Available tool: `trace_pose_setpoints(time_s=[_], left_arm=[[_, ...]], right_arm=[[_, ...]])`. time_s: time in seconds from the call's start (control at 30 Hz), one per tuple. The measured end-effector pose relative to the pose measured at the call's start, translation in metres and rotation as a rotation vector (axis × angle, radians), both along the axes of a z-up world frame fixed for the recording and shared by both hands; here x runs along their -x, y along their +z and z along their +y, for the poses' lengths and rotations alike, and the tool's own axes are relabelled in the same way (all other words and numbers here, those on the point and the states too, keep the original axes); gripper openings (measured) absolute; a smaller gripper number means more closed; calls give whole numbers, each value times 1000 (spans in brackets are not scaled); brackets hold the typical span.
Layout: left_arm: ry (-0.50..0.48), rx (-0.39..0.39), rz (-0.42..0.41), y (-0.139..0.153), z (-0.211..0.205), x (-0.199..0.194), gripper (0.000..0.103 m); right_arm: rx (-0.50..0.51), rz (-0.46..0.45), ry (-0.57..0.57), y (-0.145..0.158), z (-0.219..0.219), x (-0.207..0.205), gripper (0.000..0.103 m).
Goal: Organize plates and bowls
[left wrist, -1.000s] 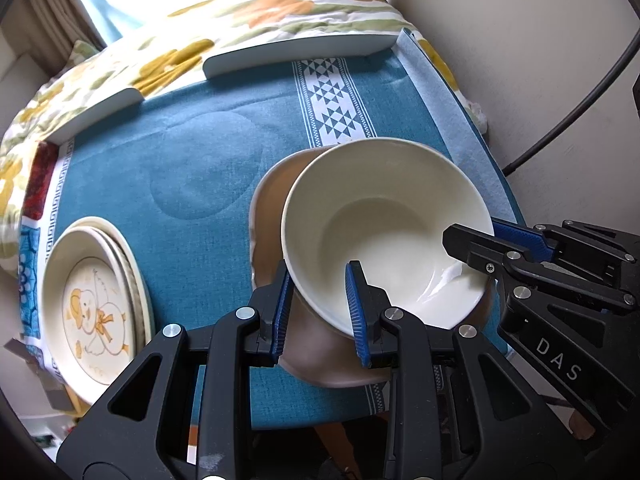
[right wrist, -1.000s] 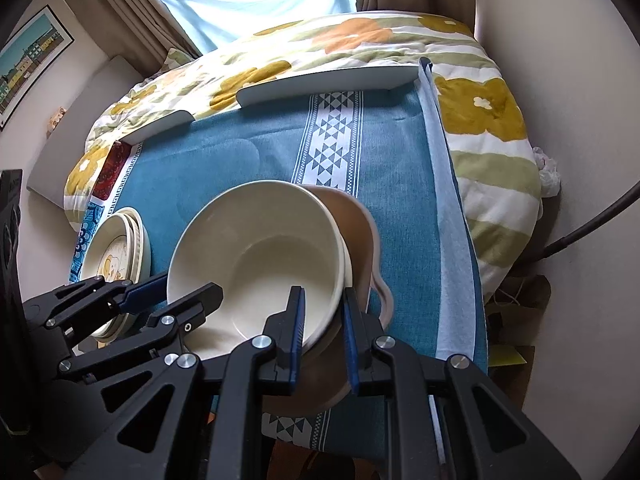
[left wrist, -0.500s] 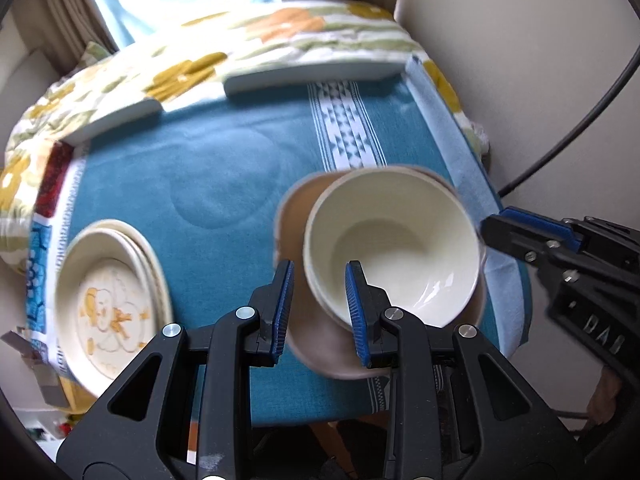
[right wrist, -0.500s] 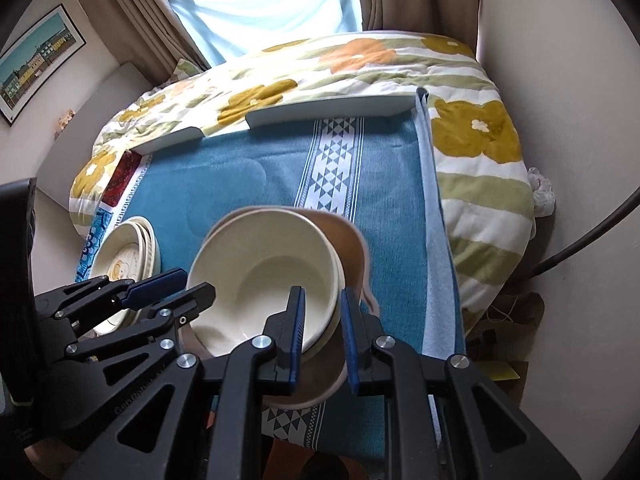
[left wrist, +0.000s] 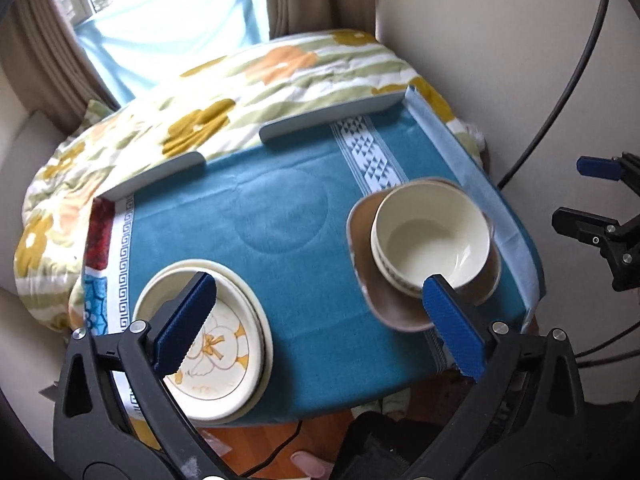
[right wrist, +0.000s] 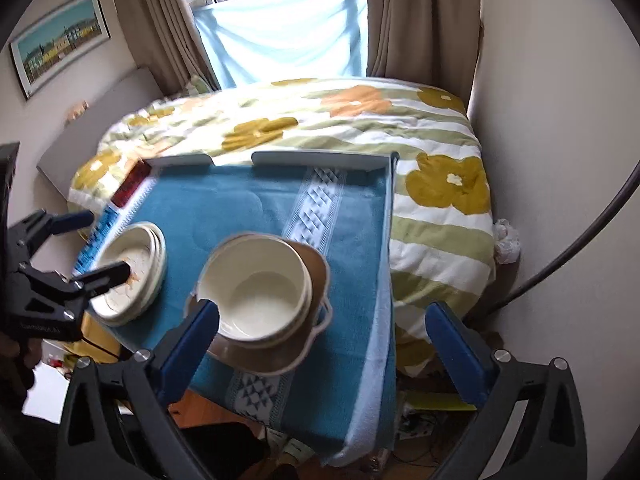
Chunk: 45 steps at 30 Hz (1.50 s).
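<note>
A cream bowl (left wrist: 432, 240) sits nested in a brown bowl (left wrist: 396, 312) at the right of the blue-clothed table (left wrist: 280, 216); both also show in the right wrist view, the cream bowl (right wrist: 256, 288) inside the brown bowl (right wrist: 316, 268). A stack of cream plates (left wrist: 212, 344) with a duck picture lies at the front left, and it shows in the right wrist view (right wrist: 132, 268). My left gripper (left wrist: 320, 328) is open and empty, above the table's near edge. My right gripper (right wrist: 332, 340) is open and empty, pulled back from the bowls.
Two pale rails (left wrist: 332, 116) edge the far side of the table. A flowered quilt (right wrist: 320, 120) lies on the bed behind. A wall (right wrist: 560, 120) and a black cable (left wrist: 560, 92) are close on the right. Wooden floor (left wrist: 280, 436) shows below the near edge.
Both grippers let go of the cream bowl, opened wide and pulled back and up. The cream bowl now rests in the brown bowl.
</note>
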<state>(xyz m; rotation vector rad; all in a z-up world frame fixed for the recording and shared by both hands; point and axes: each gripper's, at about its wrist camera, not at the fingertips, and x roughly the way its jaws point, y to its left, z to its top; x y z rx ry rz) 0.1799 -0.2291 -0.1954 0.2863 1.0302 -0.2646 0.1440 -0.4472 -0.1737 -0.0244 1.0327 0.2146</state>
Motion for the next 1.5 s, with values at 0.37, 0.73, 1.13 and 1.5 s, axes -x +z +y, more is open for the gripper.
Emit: trace_pose_setpoints(time_s=[0.37, 0.73, 1.13, 1.5], left_arm=[[-106, -38, 284, -81, -12, -40, 94], [-165, 19, 424, -123, -32, -55, 41], [-237, 3, 348, -127, -51, -50, 17], [-259, -32, 186, -115, -57, -36, 16]], right_arm=[[85, 301, 23, -74, 18, -31, 94], [59, 422, 92, -114, 35, -45, 27], [-37, 333, 82, -130, 35, -38, 16], [-29, 234, 95, -125, 34, -34, 16]])
